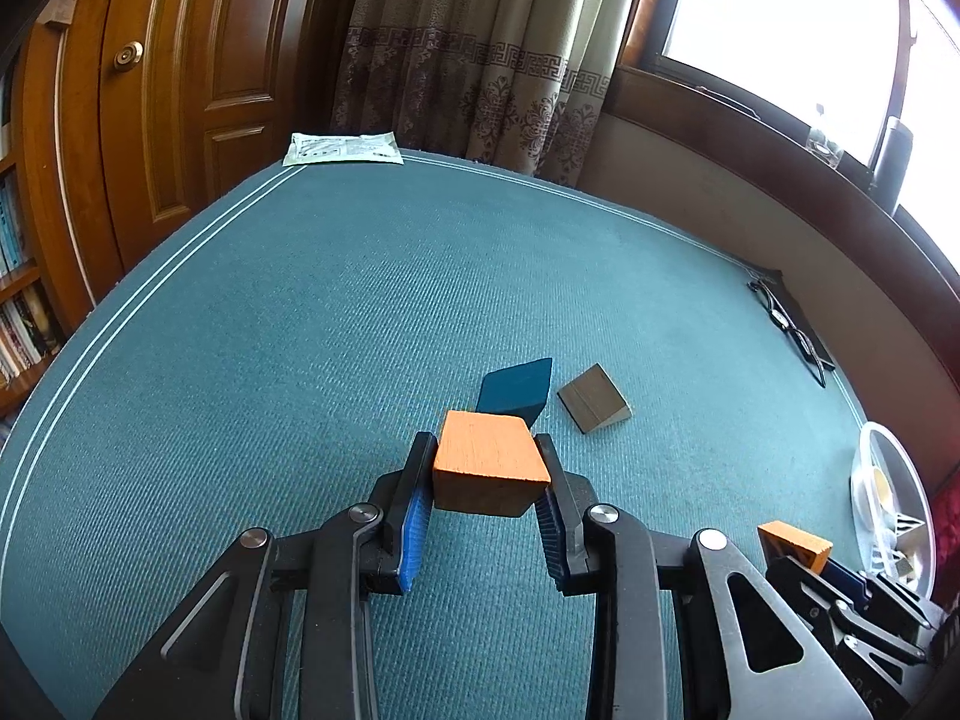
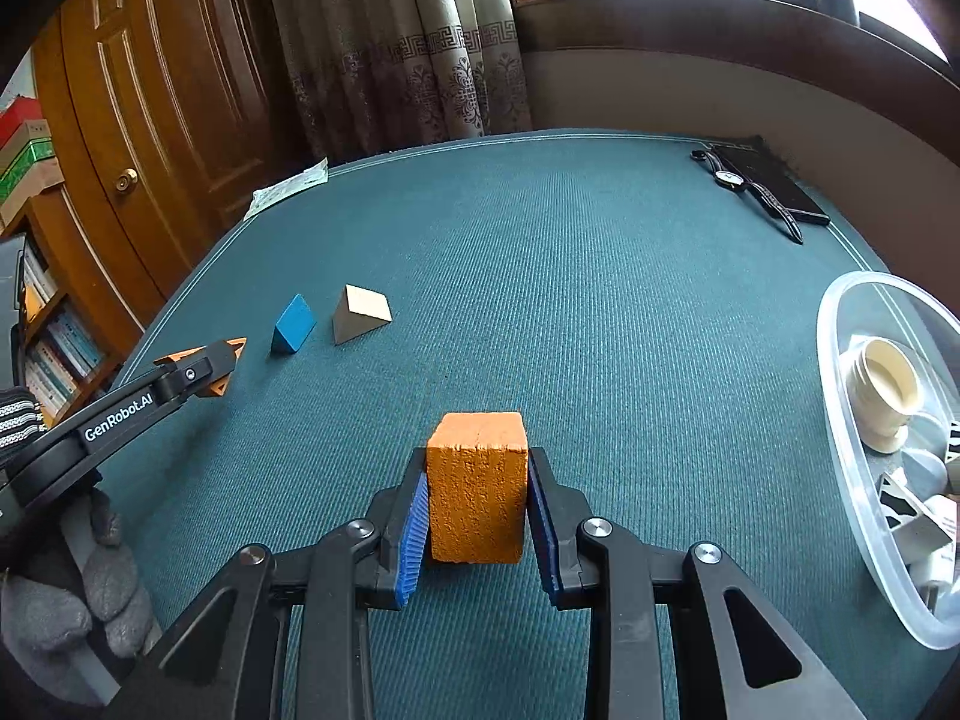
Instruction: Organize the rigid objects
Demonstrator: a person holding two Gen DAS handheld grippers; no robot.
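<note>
My left gripper (image 1: 487, 468) is shut on an orange wedge block (image 1: 489, 461) held just above the teal table cloth; it also shows in the right wrist view (image 2: 216, 367) at the left. Just beyond it lie a blue wedge (image 1: 517, 387) (image 2: 293, 324) and a plain wooden wedge (image 1: 594, 399) (image 2: 361, 312). My right gripper (image 2: 477, 480) is shut on an orange square block (image 2: 477, 483), low over the cloth; that block also shows at the right edge of the left wrist view (image 1: 795, 543).
A clear plastic bowl (image 2: 840, 372) (image 1: 918, 498) with a cream cup and small pieces sits at the right edge. A wristwatch (image 2: 735, 180) and a dark phone (image 2: 774, 186) lie at the far right. A white packet (image 1: 343, 148) lies at the far left corner.
</note>
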